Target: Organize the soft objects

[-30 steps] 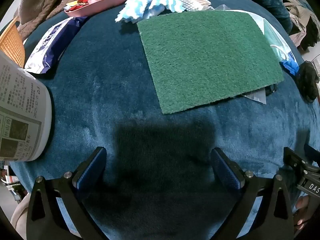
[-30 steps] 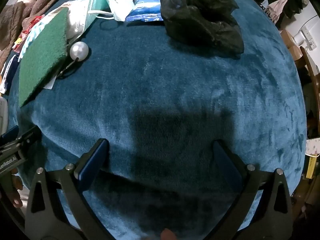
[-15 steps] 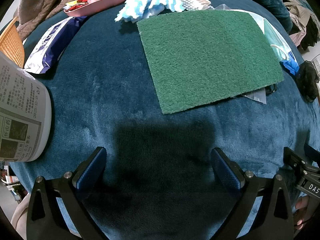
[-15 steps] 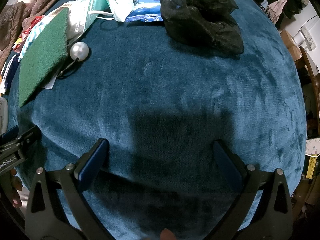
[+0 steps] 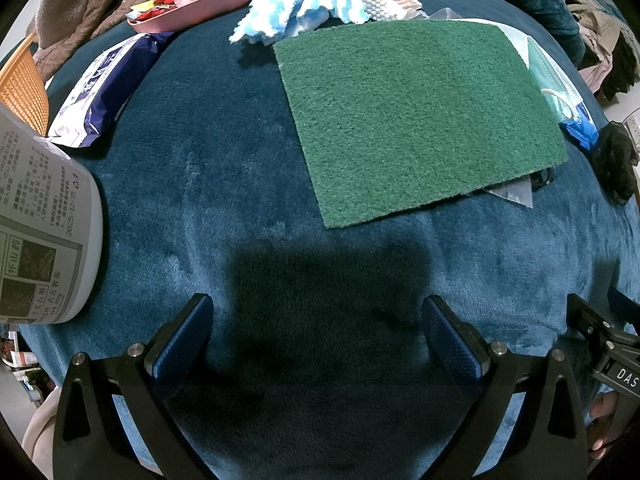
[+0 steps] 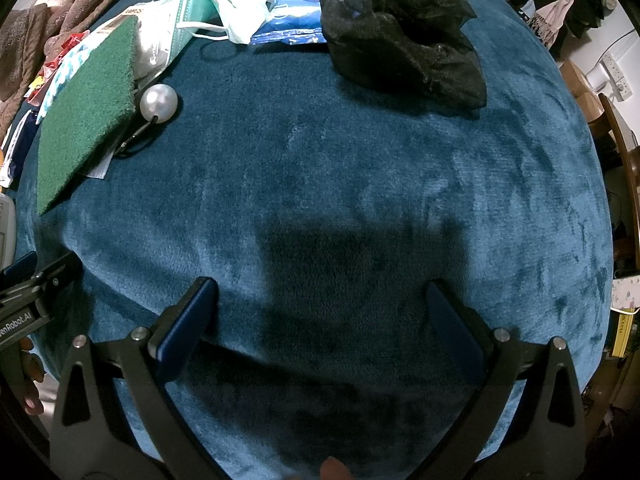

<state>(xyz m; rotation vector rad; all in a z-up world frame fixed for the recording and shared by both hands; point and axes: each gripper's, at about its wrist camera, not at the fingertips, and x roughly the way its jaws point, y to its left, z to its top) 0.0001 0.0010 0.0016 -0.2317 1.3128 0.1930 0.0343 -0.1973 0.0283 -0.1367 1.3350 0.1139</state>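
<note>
So, quick rundown, near to far:

Left gripper (image 5: pixel 316 320): mine, jaws spread wide, nothing in them, hanging over bare blue plush blanket (image 5: pixel 224 184) with its own shadow under it.

Right gripper (image 6: pixel 320 304): same deal, wide open and empty, over its own shadow.

Open room: loads of bare blanket straight ahead of both grippers. The right side has the biggest clear patch, running out to the blanket's right edge.

Left edge: a white printed tub (image 5: pixel 44 236) lies on its side at the blanket's left rim, with a navy-and-white pack (image 5: pixel 104 92) beyond it and an orange basket (image 5: pixel 20 88) off the edge.

Green scouring pad (image 5: pixel 416 116): lies flat ahead-right of my left gripper, its near corner closest to me. It covers clear plastic that pokes out at the right.

Far side: a blue-white fluffy cloth (image 5: pixel 296 8) touches the pad's far-left corner, with a pink tray of sweets (image 5: pixel 200 4) behind it.

Only the right view shows: a pearl ball (image 6: pixel 158 103) on a black cord, right against the pad's edge, and the face masks (image 6: pixel 216 4) and blue wipes pack (image 6: pixel 296 4) in full.

Black cloth (image 6: pixel 400 40): crumpled at the far edge, overlapping the wipes pack. My left view only catches a sliver of it at the right rim.

Only the left view shows: the tub's label and the tray clearly.
</note>
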